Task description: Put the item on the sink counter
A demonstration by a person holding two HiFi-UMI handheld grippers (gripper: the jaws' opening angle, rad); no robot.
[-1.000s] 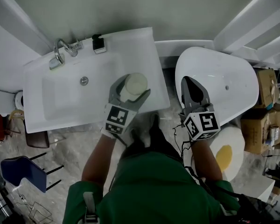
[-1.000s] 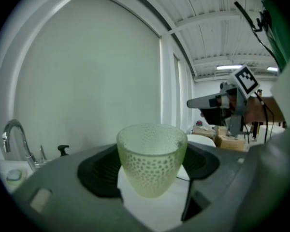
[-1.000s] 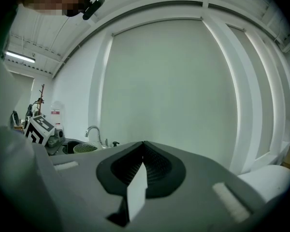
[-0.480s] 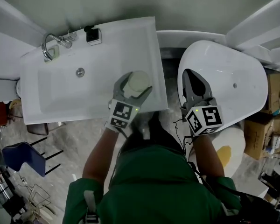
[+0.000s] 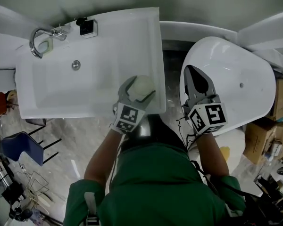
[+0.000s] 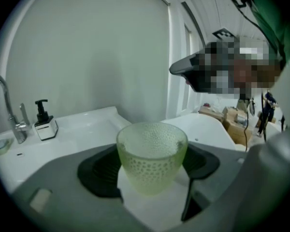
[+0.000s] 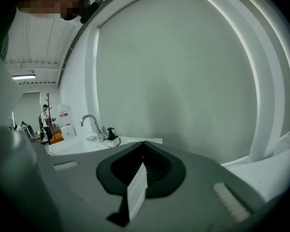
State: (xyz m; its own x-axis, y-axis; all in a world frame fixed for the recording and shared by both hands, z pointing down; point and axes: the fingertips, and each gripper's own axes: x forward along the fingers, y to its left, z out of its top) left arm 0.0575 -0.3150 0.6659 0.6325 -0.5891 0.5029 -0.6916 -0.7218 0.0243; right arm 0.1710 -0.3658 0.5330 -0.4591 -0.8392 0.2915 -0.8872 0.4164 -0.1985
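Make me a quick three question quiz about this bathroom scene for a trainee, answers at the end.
1. True or false: the left gripper has its fingers shut on a green cup.
2. Which gripper is over the bathtub: A, left; B, right?
3. Fill in: at the back of the sink, the soap dispenser stands beside the ____.
Key: 1 true. 2 B, the right gripper, shut and empty. 3 faucet.
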